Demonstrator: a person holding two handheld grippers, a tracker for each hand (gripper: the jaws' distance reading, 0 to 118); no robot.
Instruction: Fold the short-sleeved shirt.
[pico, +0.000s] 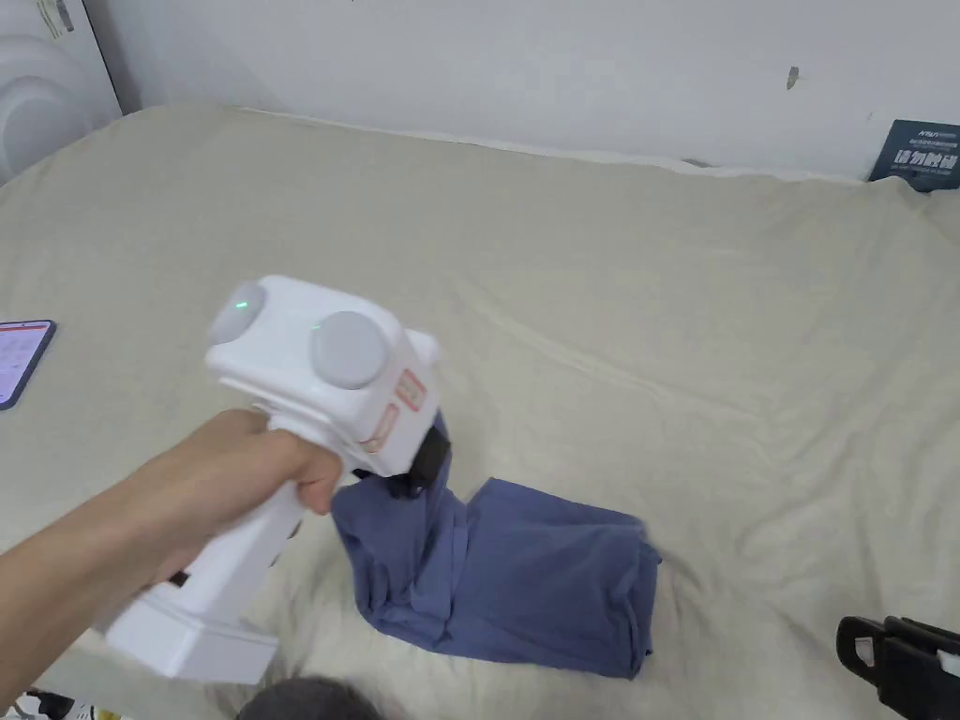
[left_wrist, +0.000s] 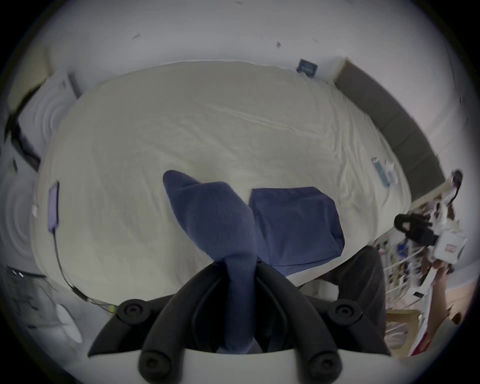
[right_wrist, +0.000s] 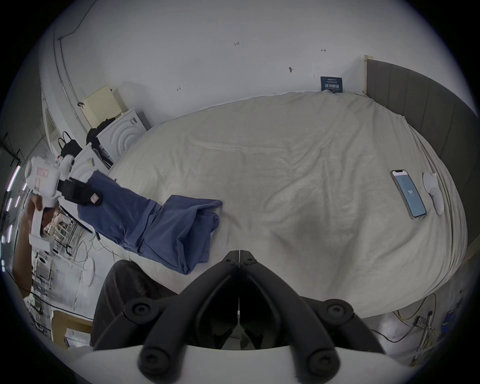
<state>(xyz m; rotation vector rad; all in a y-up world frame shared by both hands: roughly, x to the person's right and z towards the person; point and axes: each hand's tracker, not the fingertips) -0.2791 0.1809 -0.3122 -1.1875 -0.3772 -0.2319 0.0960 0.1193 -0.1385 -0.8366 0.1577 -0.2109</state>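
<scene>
— Closest in, what's the left gripper (left_wrist: 240, 262) doing?

— Its black jaws are clamped on a bunched end of the blue shirt (pico: 525, 581), lifting that end off the cream bed sheet (pico: 581, 272). A hand (pico: 234, 487) grips its white handle.

— And the remainder of the shirt?

— Folded into a rough block near the sheet's near edge, lying flat.

— The right gripper (right_wrist: 239, 259)?

— Jaws pressed together on nothing, off to the right, apart from the shirt.

— Anything else?

— Probably a phone (right_wrist: 408, 193) far right, though it's small.
</scene>
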